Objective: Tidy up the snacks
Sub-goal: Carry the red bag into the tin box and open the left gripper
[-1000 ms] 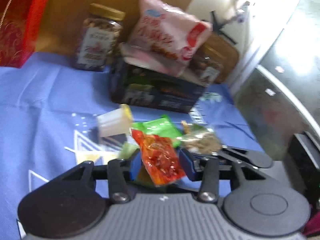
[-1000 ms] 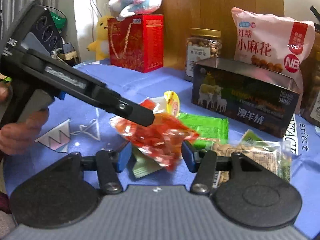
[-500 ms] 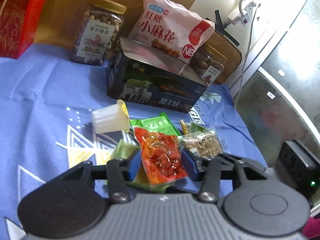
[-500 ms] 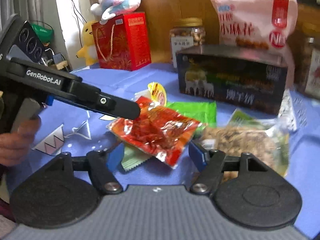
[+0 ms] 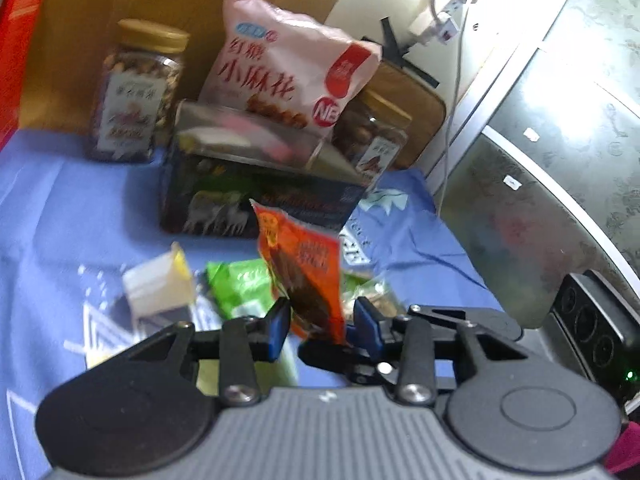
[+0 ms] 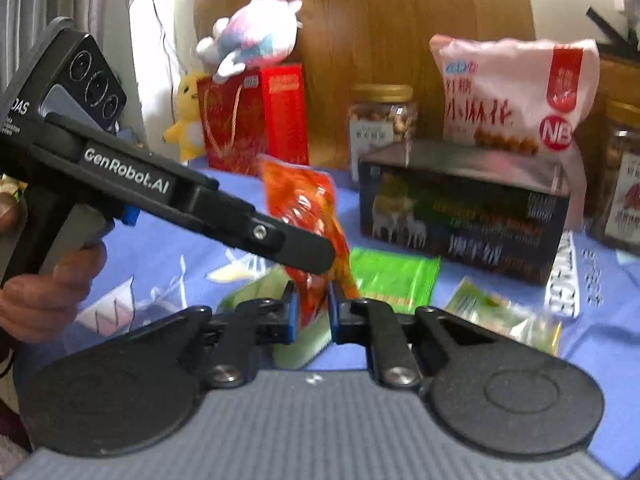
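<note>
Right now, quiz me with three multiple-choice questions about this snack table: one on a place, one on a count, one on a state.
1. The plush toy sits on: A the red gift bag, B the dark box, C the cloth.
2. Gold-lidded jars in view: A one, B two, C four.
3. The right gripper is: A open, B shut on the red packet, C shut on the green packet.
Answers: A, it lies atop the bag; B, two lids show; B, its fingers pinch the packet.

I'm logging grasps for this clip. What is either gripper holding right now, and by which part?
The right gripper is shut on the red snack packet, pinching its lower edge so it stands upright. The left gripper is open, holding nothing.
</note>
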Motion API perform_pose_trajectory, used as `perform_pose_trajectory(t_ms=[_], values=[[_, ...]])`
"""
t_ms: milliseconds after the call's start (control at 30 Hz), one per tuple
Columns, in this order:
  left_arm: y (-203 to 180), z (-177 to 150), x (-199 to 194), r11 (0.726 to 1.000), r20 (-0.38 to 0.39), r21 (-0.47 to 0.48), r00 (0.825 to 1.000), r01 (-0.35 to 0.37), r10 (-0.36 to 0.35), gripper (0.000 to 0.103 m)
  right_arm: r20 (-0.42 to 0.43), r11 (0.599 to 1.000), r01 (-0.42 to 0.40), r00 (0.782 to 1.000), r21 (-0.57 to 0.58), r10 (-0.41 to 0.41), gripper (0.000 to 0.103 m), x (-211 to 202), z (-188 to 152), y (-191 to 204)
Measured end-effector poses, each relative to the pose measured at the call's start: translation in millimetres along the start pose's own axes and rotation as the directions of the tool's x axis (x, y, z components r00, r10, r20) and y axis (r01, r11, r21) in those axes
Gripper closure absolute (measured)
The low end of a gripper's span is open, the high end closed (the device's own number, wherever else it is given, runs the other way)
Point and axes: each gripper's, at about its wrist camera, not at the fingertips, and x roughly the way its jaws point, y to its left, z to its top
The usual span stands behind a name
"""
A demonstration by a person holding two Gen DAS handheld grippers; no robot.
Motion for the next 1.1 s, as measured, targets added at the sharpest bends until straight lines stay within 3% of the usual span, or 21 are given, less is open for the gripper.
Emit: perform_pose_trajectory(t_ms=[333, 433, 600, 733, 933, 1033, 1100], values=[[3.0, 12.6, 24.5, 1.000, -0.027, 0.012, 0.999, -0.016, 0.017, 0.062, -0.014, 0.998, 0.037, 0.999, 0.049, -0.037, 0.084, 14.2, 0.8, -24.5], [1.8, 13.8, 29.0, 1.000, -0.025, 0.015, 1.000, -0.011, 0.011, 0.063, -0.010, 0.998, 0.024, 1.000, 0.054, -0.023, 0.096, 14.1, -0.1, -26.3], [-12.2, 21.3, 18.3, 0.998, 0.038, 0.067, 0.999, 0.000, -0.003, 0.066, 0.063, 0.996, 0.089, 0.994, -0.033, -0.086, 0.096, 5.1, 3.8, -13.4], [-27.7, 43.3, 13.8, 0.991, 0.093, 0.131, 0.996, -0.024, 0.012, 0.067, 0.152, 0.980, 0.168, 0.977, -0.111, -0.150, 0.096, 0.8, 19.9, -10.4], [-23.9, 85.0, 31.5, 0.991, 0.183, 0.131, 0.983, -0.036, 0.011, 0.067, 0.249, 0.929, 0.301, 0.937, -0.214, -0.246, 0.096, 22.0, 56.2, -27.7], [-9.4, 97.9, 54.2, 0.989, 0.206, 0.107, 0.976, -0.099, 0.075, 0.061, 0.251, 0.908, 0.348, 0.924, -0.233, -0.290, 0.094, 46.3, 65.9, -45.7], [4.8, 102.3, 71.6, 0.984, 0.166, 0.062, 0.974, -0.165, 0.153, 0.056, 0.214, 0.897, 0.376, 0.919, -0.232, -0.330, 0.082, 63.4, 65.4, -56.4]])
